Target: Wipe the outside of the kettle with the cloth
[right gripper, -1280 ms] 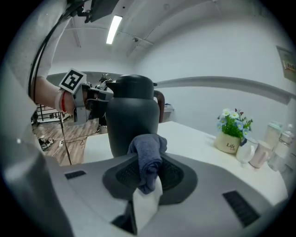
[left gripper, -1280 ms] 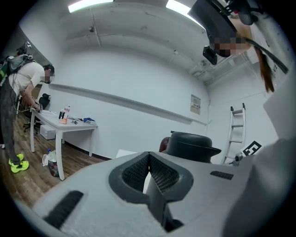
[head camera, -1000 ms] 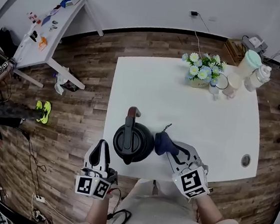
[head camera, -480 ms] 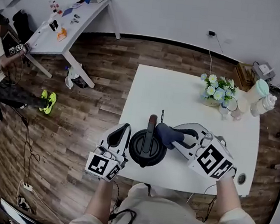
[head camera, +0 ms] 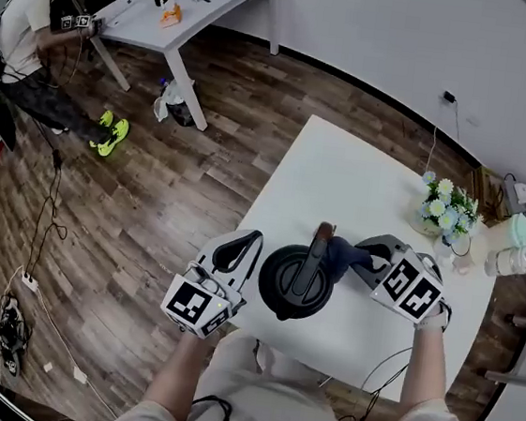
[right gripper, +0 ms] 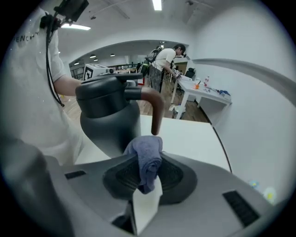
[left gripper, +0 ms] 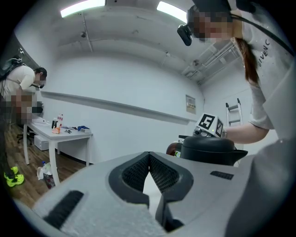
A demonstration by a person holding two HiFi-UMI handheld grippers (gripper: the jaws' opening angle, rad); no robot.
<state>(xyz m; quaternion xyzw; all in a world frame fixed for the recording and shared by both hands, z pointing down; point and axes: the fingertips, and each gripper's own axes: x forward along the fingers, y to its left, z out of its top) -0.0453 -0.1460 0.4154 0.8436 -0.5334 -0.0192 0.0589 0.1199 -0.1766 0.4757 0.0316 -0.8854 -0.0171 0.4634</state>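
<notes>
Largest first: white tabletop (head camera: pixel 341 185), stretching away ahead of both tools, most of it left bare, presumably as working room. Next, black kettle (head camera: pixel 297 282): upright with lid on, standing close to the tabletop's near edge between the two tools, ahead and to the right of the left tool (head camera: pixel 246 244), directly ahead and slightly left of the right tool (head camera: pixel 363 260); likely placed so for reach from either side. Brown handle (right gripper: pixel 155 109) turned toward the right tool, curving down to end just above its jaw tips. Left tool: jaws together on nothing, held beside the kettle and apart from it, about at the tabletop's side edge; judged idle, kept near enough to steady the body if wanted, yet out of the wiping path. Right tool: jaws clamped on the blue cloth (right gripper: pixel 147 155), levelled at the kettle's lower wall under the handle. Smallest, the cloth itself: pinched as a bunched roll, with a wad standing proud of the jaw tips, presumably so that fabric and not hard jaw meets the black surface. Wad lying at the kettle's wall, touching or just beside; not settled by either gripper view. Judged stage: wiping in hand on the handle side, with the remainder of the outside to be reached by sweeping the right tool round the body.
</notes>
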